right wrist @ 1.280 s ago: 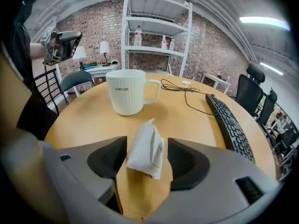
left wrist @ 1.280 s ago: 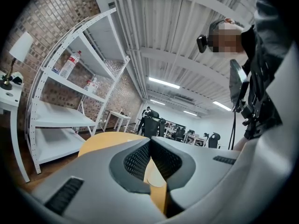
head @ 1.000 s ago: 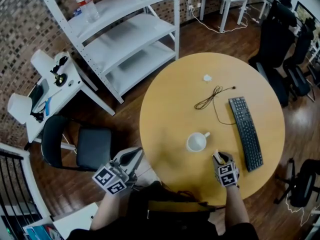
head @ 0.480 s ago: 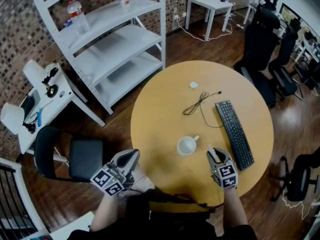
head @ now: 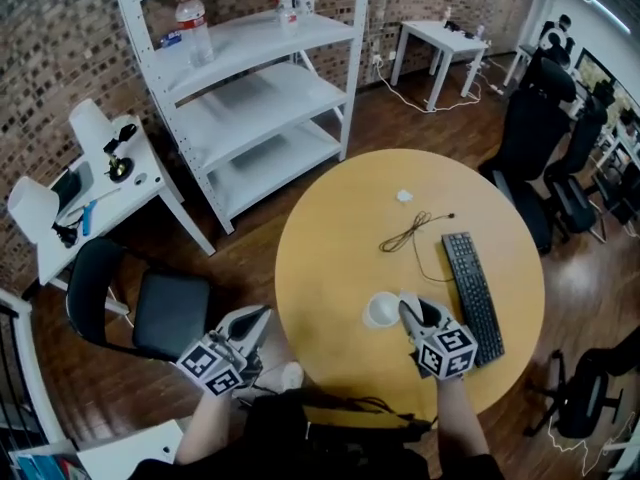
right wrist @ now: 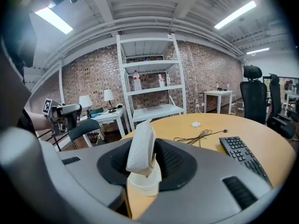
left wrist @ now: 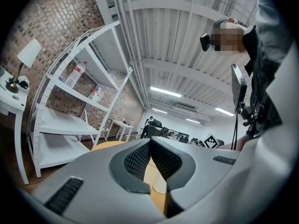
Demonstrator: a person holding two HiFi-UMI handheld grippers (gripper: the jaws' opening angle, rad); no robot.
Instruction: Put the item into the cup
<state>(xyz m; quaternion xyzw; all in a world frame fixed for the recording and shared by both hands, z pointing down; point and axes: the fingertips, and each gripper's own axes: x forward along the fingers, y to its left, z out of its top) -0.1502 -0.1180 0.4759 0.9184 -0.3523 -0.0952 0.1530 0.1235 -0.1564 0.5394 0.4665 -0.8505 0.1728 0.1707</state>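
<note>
A white cup stands on the round yellow table, near its front edge. My right gripper is right beside it, its tips at the cup's right rim. In the right gripper view the jaws are shut on a flat white textured item, held upright just above the cup. My left gripper hangs off the table's left side, over the floor. Its jaws are shut with nothing between them.
A black keyboard lies right of the cup. A black cable and a small white scrap lie farther back. A black chair stands by my left gripper. A white shelf unit and office chairs stand around the table.
My right gripper has moved left with the white item, from the gap between cup and keyboard to the cup's rim. The left gripper has stayed off the table.
</note>
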